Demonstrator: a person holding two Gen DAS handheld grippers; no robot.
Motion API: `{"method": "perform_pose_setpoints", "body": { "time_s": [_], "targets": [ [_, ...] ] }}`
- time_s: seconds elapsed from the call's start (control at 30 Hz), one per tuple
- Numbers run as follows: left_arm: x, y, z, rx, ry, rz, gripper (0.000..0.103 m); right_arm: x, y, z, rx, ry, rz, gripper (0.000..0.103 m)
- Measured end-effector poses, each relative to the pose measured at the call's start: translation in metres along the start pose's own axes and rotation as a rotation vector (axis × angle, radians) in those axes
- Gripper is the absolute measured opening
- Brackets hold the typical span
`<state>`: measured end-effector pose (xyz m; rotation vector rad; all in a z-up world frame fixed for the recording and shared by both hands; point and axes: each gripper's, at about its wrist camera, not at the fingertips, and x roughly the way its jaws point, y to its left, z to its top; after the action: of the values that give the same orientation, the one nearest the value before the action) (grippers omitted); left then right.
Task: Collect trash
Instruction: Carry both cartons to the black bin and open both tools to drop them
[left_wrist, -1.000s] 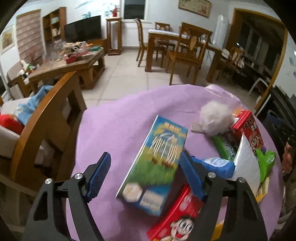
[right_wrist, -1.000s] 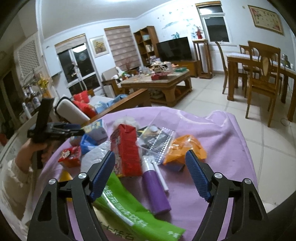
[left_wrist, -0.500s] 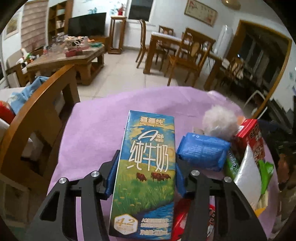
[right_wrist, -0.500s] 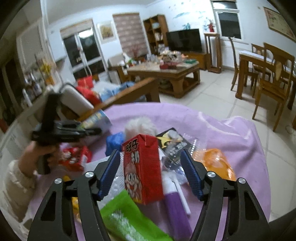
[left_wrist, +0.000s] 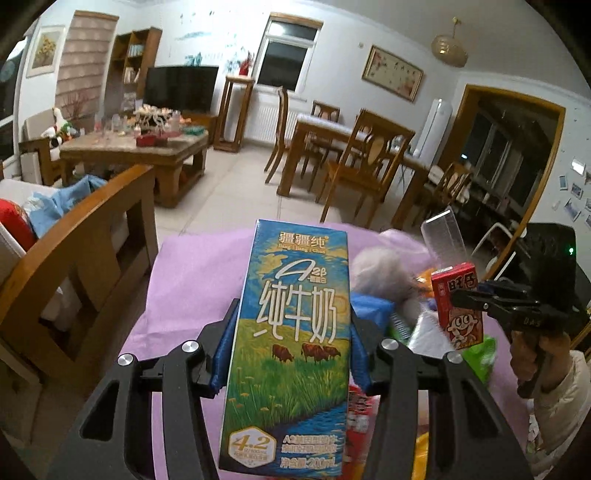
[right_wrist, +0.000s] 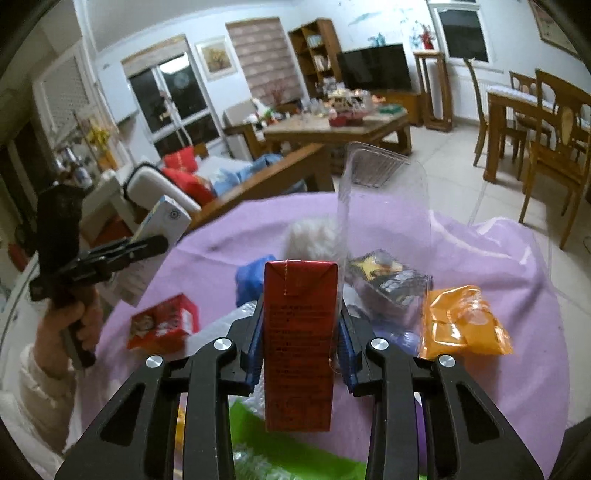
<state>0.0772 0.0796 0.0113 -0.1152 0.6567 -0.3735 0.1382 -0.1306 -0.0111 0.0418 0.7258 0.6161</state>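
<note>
- Plainly, the milk carton (left_wrist: 291, 343) stands upright at the centre of the left wrist view, pinched across its narrow sides by the left gripper (left_wrist: 290, 347); the blue pads press flat on the card.
- Its printed card looks stiff but thin: probably light if emptied, and likely to dent under a hard squeeze. The mid-height hold on the side faces suits it; the glossy print could slip, so the pads' ribbing helps.
- Centre of the right wrist view, the red drink box (right_wrist: 300, 343) is upright with the right gripper (right_wrist: 299, 347), whose jaws have just been closing, clamped on its two sides. It is smaller and the same folded card, so light and crushable; whether any drink remains inside cannot be told.
- Around them, on the purple cloth (right_wrist: 480, 258), lies the rest of the litter: a second red box (right_wrist: 162, 325) at lower left, an orange wrapper (right_wrist: 461, 321) at right, a clear plastic tray (right_wrist: 384, 206) rearing up behind the red box, a white fluffy ball (right_wrist: 314, 236) and a blue packet (right_wrist: 251, 280).
- Those soft wrappers will crumple and want a pinch on a bunched fold; the clear tray is springy and slick.
</note>
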Motion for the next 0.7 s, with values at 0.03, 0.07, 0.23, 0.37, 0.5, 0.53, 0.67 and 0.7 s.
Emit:
{"method": "perform_pose_setpoints", "body": {
  "time_s": [0.03,0.07,0.23,0.37,0.5,0.53,0.67,0.7],
  "targets": [
    [-0.003,-0.004,0.001,0.003,-0.009,-0.008,0.05,-0.003,0.0,-0.002,-0.002,-0.001,-0.008,0.033],
    [-0.005,-0.007,0.002,0.005,-0.015,-0.011,0.05,-0.006,-0.002,-0.005,-0.002,0.01,-0.014,0.033],
    [-0.01,-0.024,0.0,0.028,-0.019,-0.036,0.05,-0.003,-0.011,-0.018,0.002,0.065,-0.047,0.037],
    [-0.012,-0.033,-0.003,0.048,-0.01,-0.043,0.05,-0.021,-0.016,-0.018,0.019,-0.018,-0.054,0.07],
    [-0.009,-0.033,-0.003,0.054,-0.008,-0.056,0.05,-0.029,-0.007,-0.01,-0.052,-0.052,-0.061,0.069],
    [-0.008,-0.034,-0.004,0.055,-0.007,-0.062,0.05,-0.027,-0.001,-0.012,-0.084,-0.042,-0.052,0.065],
    [-0.003,-0.032,-0.012,0.05,0.0,-0.081,0.05,-0.006,0.013,-0.021,-0.158,0.051,-0.094,0.057],
    [-0.002,-0.034,-0.013,0.046,0.001,-0.085,0.05,0.001,0.014,-0.024,-0.159,0.077,-0.102,0.052]
  ]
}}
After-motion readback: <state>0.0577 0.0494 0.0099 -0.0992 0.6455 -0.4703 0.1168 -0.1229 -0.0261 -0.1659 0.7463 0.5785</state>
